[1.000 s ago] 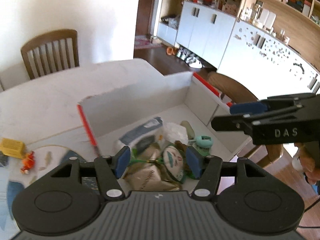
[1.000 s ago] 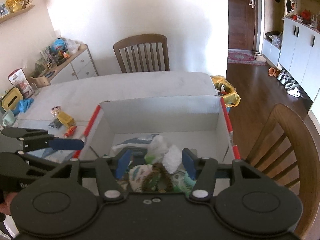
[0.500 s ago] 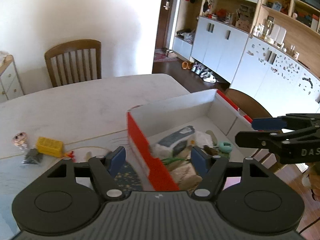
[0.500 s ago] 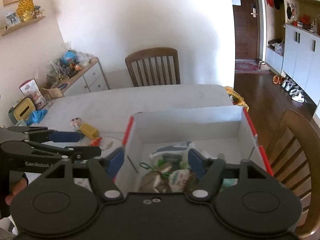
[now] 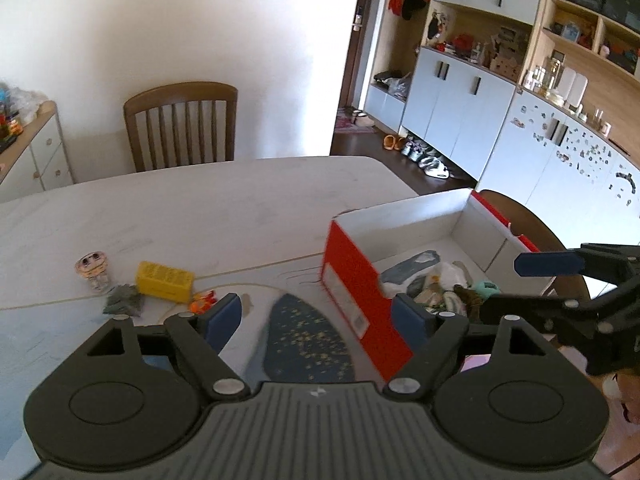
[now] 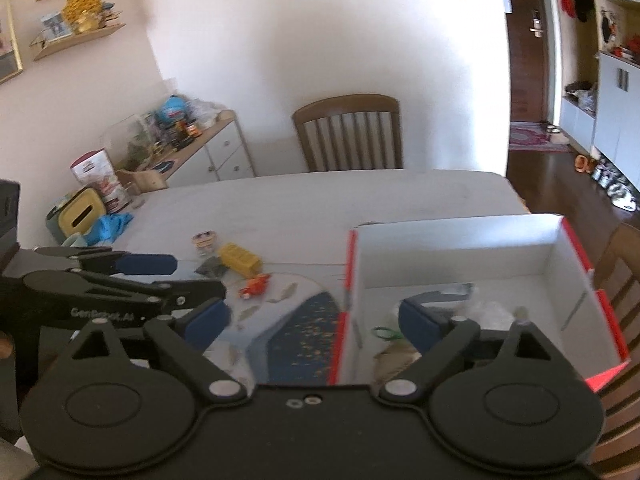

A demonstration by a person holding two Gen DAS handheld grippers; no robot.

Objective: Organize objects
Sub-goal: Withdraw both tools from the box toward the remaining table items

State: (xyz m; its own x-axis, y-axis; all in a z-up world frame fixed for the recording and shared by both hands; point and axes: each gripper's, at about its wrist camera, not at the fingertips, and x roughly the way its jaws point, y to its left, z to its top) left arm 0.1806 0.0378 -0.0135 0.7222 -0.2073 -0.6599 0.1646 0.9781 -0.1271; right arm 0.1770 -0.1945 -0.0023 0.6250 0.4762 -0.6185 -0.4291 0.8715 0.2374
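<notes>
2 hand-held grippers (image 5: 316, 316) (image 6: 312, 318) agape, empty; red box (image 5: 360, 292), white inside, cluttered.

Red box (image 5: 356, 296) beside yellow block (image 5: 164, 282)

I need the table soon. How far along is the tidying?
Partly done: several packets and small items already lie in the red-and-white box. Nothing is in hand; the left gripper and right gripper are open and empty, their jaws having just widened. Left on the table: the yellow block, small jar, dark packet and orange toy.
</notes>
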